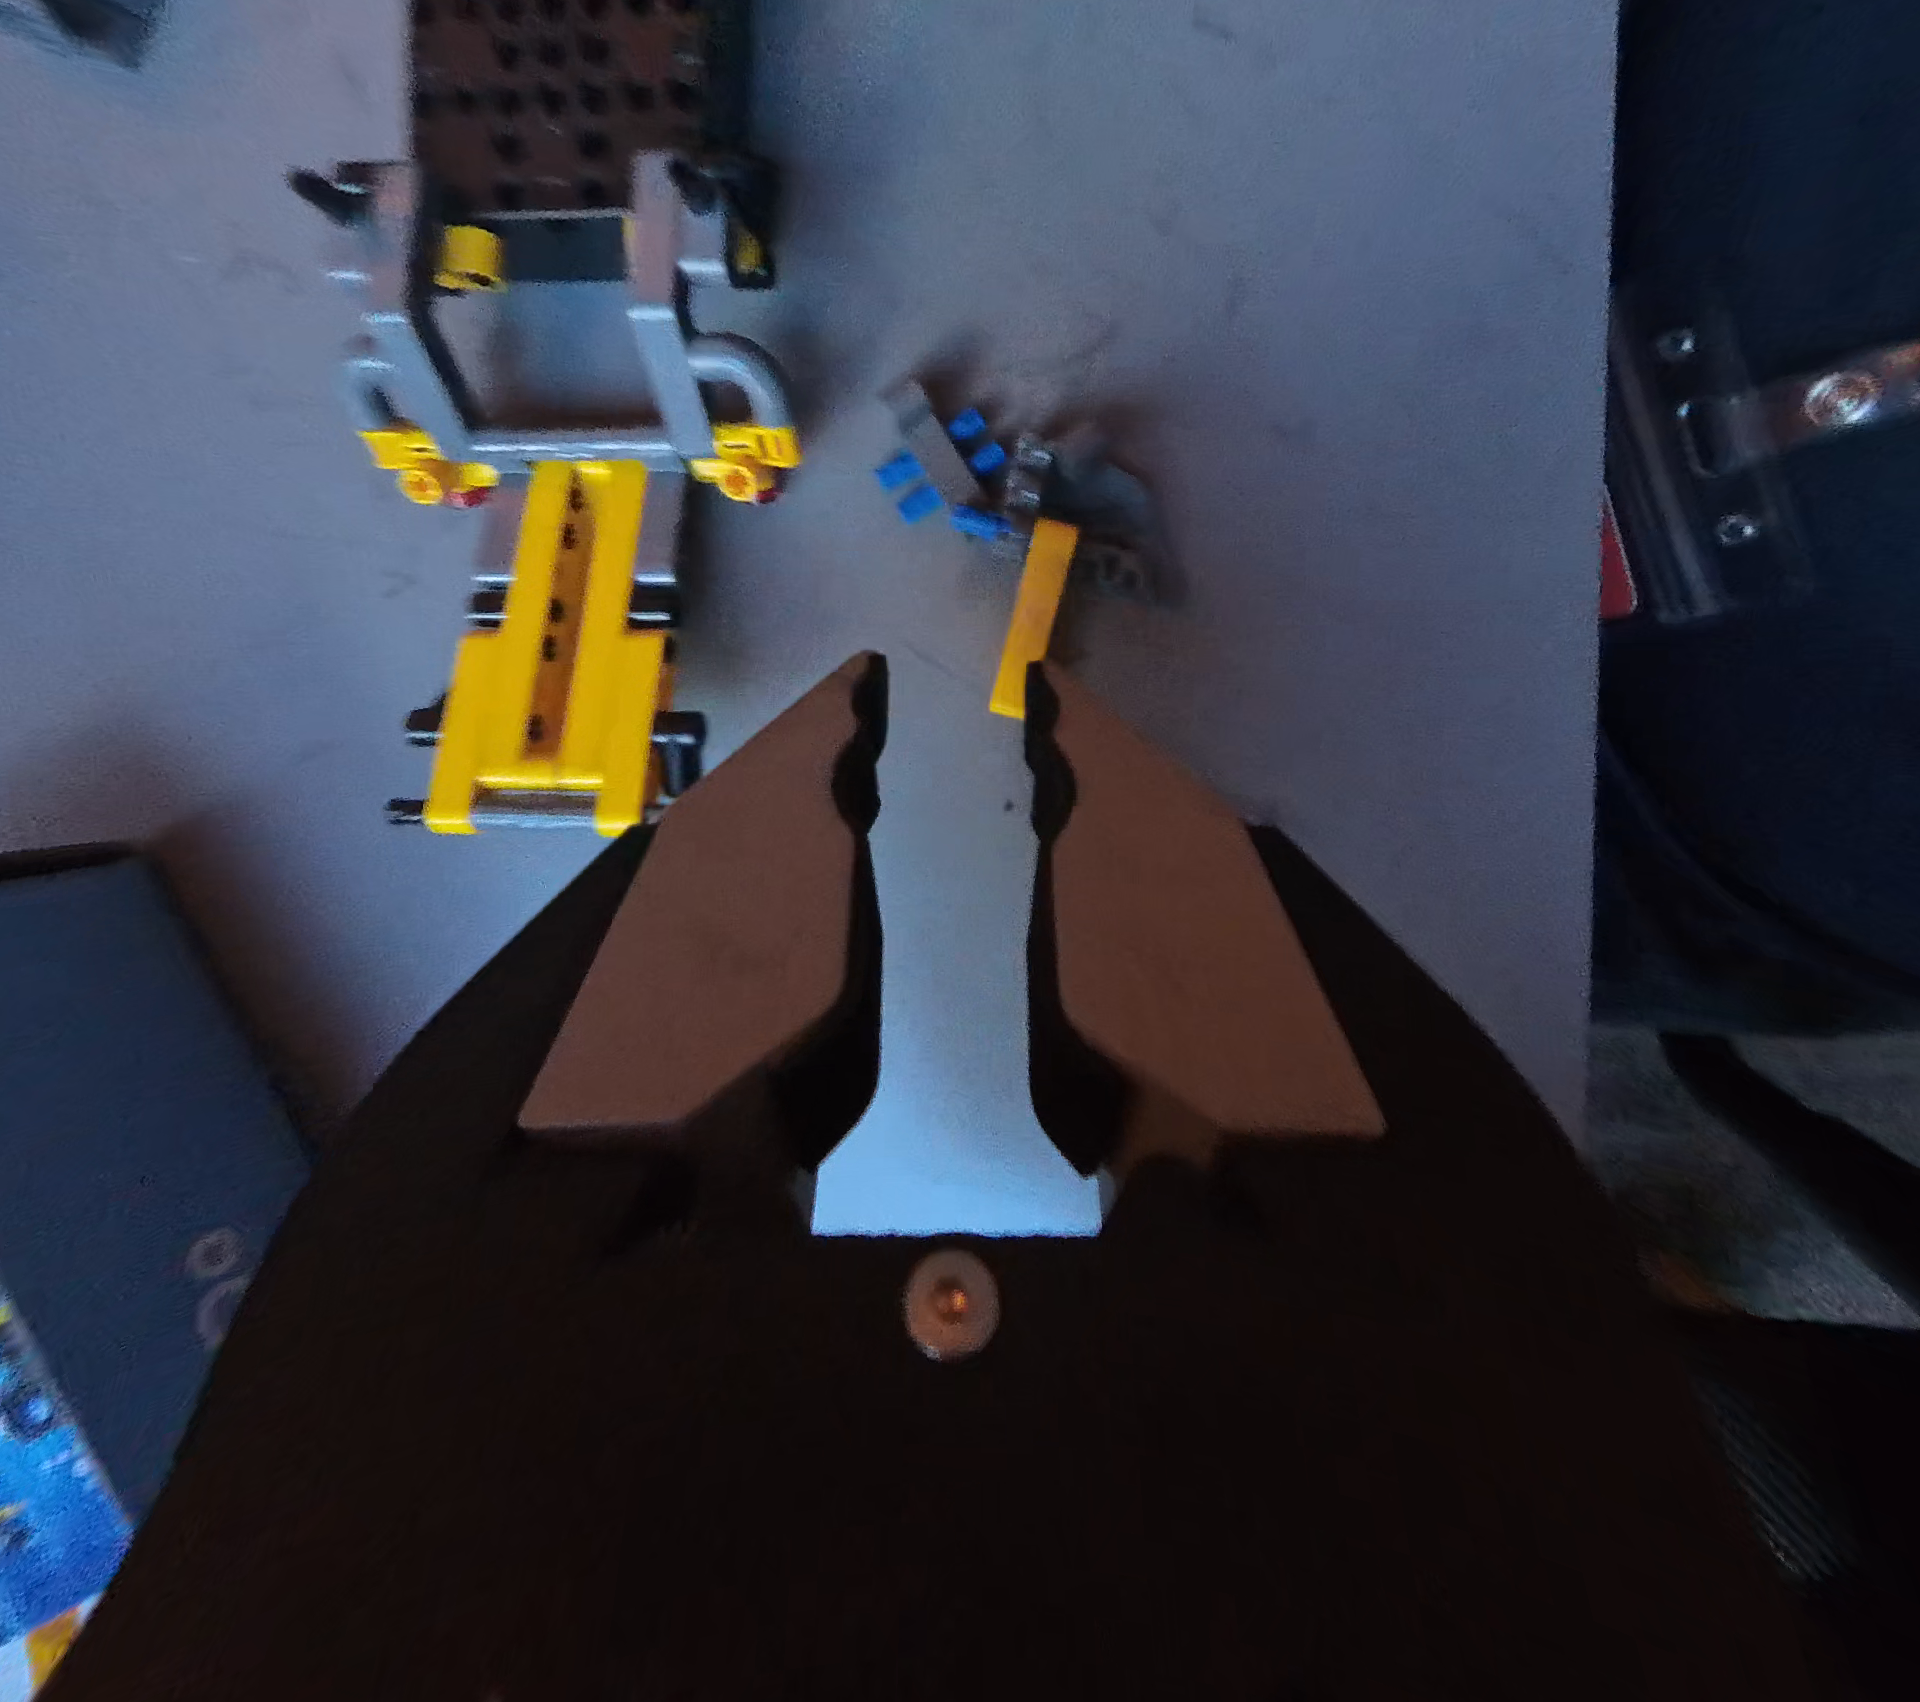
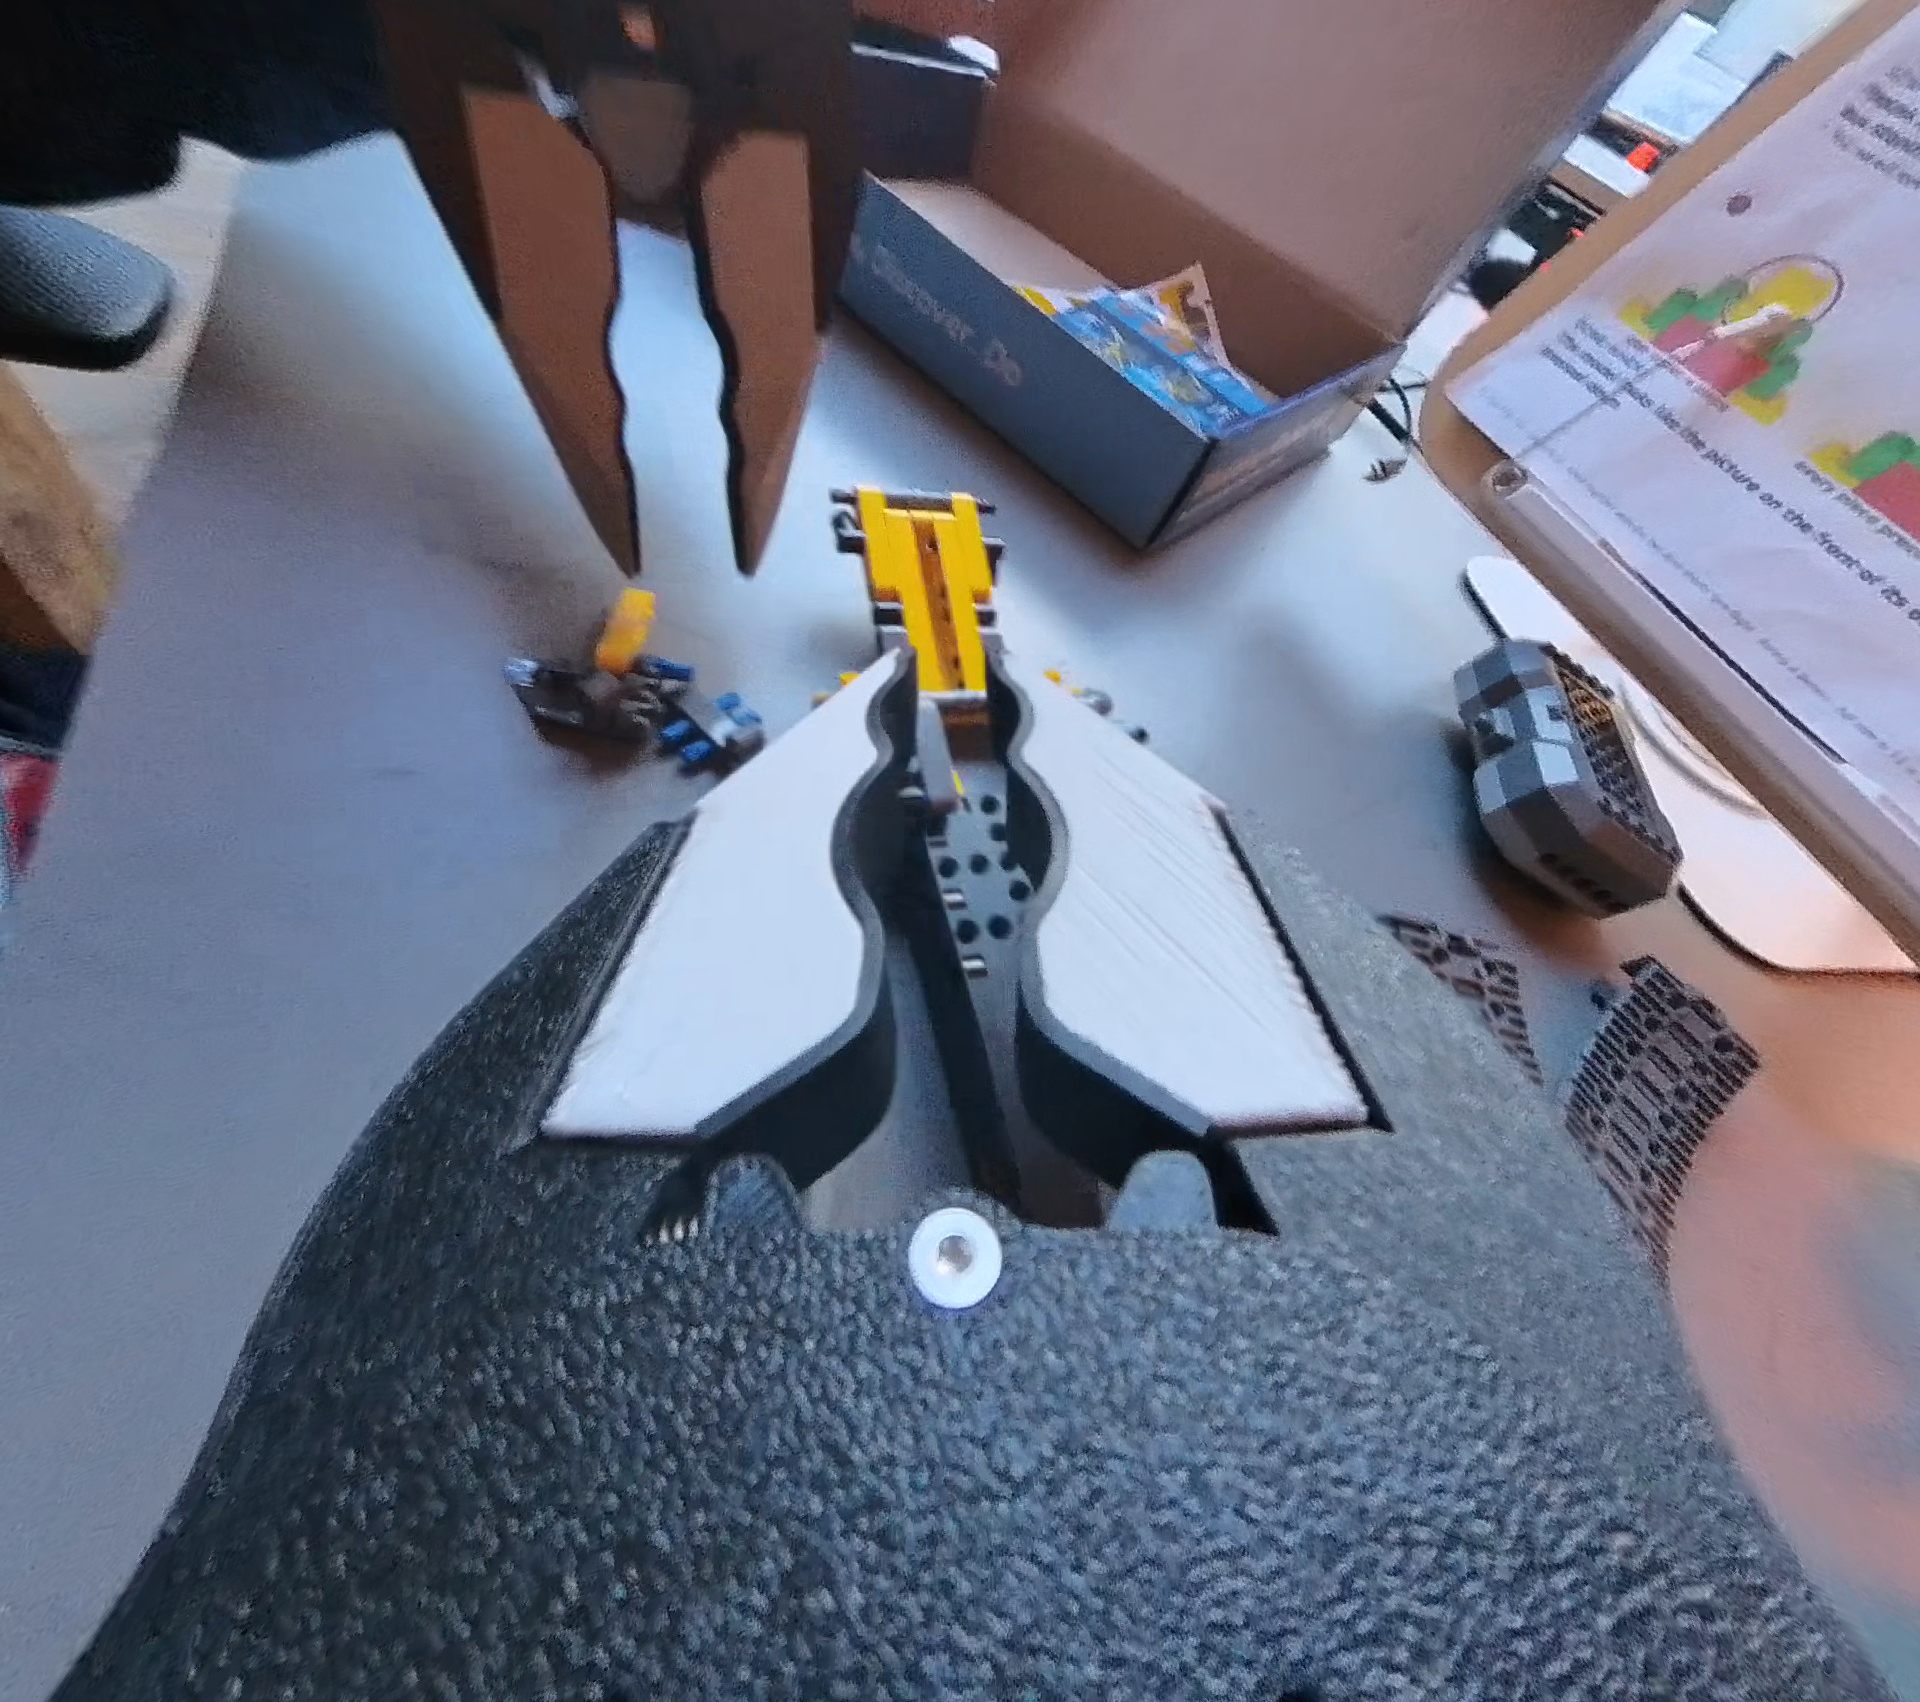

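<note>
Left gripper (image 1: 956, 665) spread, empty, above table (image 1: 1299, 146); yellow plate (image 1: 1034, 613) just past its right fingertip. Right gripper (image 2: 951, 676) pinching grey-black frame of brick model (image 2: 930, 582); yellow boom juts ahead of its tips.

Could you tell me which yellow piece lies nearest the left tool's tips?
The loose yellow strip leaning on the small grey-and-blue pile, not the yellow beam on the big model.

Grey table (image 1: 1195, 146), yellow brick model (image 1: 551, 644), loose small bricks (image 1: 966, 468), open box (image 2: 1091, 395)
</note>
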Tool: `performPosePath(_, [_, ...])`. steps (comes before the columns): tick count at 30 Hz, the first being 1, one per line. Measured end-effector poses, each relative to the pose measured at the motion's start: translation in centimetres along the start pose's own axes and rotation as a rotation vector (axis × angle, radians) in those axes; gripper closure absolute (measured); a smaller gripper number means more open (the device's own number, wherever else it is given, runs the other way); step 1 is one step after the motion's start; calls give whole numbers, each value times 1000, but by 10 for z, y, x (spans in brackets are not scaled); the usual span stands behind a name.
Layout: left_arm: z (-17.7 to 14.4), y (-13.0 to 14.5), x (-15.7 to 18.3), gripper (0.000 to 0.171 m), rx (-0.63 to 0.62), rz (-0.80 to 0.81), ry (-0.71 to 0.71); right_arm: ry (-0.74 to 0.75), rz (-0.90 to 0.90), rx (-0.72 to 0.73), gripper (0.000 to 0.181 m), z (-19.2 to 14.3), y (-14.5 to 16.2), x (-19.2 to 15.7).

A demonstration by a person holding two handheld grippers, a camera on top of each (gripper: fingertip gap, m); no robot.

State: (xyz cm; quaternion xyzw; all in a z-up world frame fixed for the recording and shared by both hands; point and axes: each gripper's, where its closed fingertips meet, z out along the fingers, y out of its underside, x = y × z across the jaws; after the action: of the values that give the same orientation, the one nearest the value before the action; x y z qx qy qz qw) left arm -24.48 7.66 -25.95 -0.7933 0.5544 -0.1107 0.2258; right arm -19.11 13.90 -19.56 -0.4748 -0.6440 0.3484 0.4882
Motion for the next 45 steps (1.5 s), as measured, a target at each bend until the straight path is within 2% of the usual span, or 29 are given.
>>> performPosePath(3, [11, 6, 13, 143, -32, 30, 67, -81, -52, 0, 163, 3, -11, -24])
performPosePath(5, [14, 1, 18, 150, -9, 21, 106, -140, -66, -51, 155, 10, -8, -42])
performPosePath(7, [16, -2, 19, 165, -4, 27, 111, -189, -90, -116, 144, 16, -1, -58])
performPosePath(8, [16, -2, 18, 165, -15, 40, 100, -202, -113, -152, 142, 19, 5, -63])
performPosePath(10, [14, -2, 7, 165, -36, 122, -7, -213, -160, -204, 139, 23, 14, -70])
performPosePath(13, [1, -16, 3, 165, -30, 379, -194, -223, -180, -233, 135, 22, 17, -73])
performPosePath(15, [-7, -28, 3, 166, -40, 533, -316, -227, -127, -205, 135, 19, 10, -70])
performPosePath(18, [-14, -45, -1, 166, -39, 611, -442, -236, -7, -131, 135, 11, -5, -60])
performPosePath(20, [-23, -56, -13, 166, -8, 580, -533, -234, 55, -121, 134, 6, -8, -54])
performPosePath(22, [-28, -65, -18, 166, 63, 495, -537, -175, 42, -122, 137, 4, -9, -46])
performPosePath(25, [-32, -74, -23, 166, 140, 370, -523, -31, -26, -121, 158, 3, -13, -27])
performPosePath(26, [-33, -76, -25, 166, 149, 345, -531, -15, -21, -124, 158, 2, -15, -24])
performPosePath(32, [-36, -87, -19, 165, 243, 221, -445, -50, 46, -102, 163, -9, -21, -19])
performPosePath(38, [-30, -93, -17, 165, 259, 227, -459, -81, 91, -49, 164, -10, -27, -22])
performPosePath(42, [-26, -88, -21, 166, 186, 263, -513, -39, -11, -87, 164, -8, -22, -22])
performPosePath(45, [-23, -88, -14, 166, 175, 277, -477, 20, -237, -105, 162, -10, -23, -24])
